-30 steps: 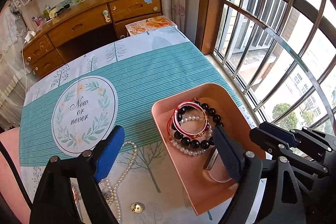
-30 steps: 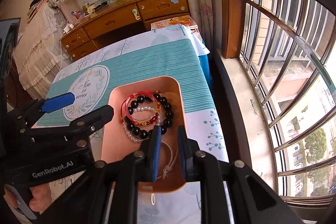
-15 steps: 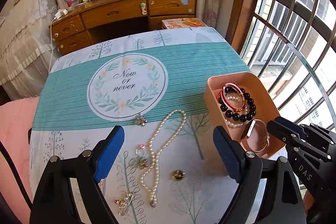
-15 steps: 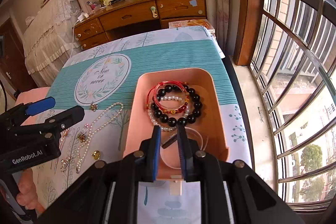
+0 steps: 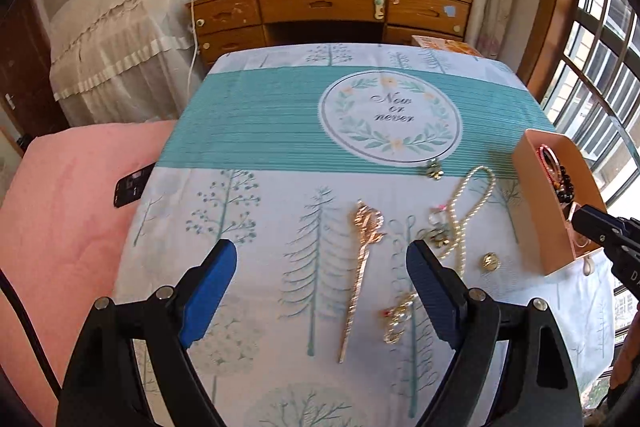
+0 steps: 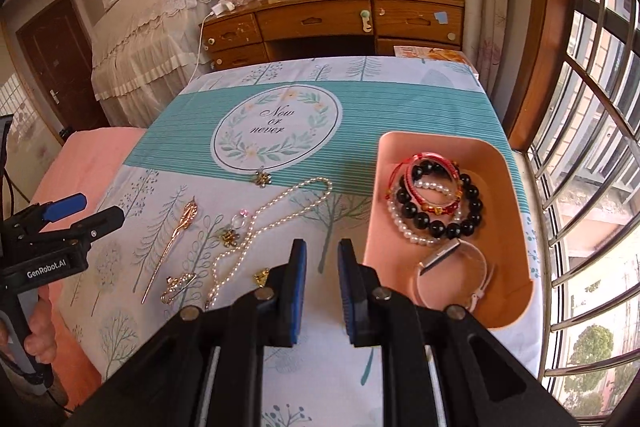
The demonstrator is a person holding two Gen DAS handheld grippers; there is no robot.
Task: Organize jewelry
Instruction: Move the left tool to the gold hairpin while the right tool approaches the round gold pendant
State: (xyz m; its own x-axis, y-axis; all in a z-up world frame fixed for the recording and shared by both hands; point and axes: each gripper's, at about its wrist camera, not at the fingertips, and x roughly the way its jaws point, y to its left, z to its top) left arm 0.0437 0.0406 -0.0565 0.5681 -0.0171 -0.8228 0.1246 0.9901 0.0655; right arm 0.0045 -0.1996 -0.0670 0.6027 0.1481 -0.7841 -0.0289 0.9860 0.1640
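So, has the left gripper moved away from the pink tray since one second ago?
Yes. The left gripper has swung left: the pink tray, earlier between its fingers, now sits at the right edge, and the gold hairpin lies ahead.

From where I'm steering, the teal striped band of the tablecloth (image 6: 168,143) is open for passing. Nearer in, the gold hairpin (image 5: 362,267), long pearl necklace (image 6: 256,231) and small gold charms (image 6: 230,237) clutter the white part, and the pink plastic tray (image 6: 516,211) walls off the window side.
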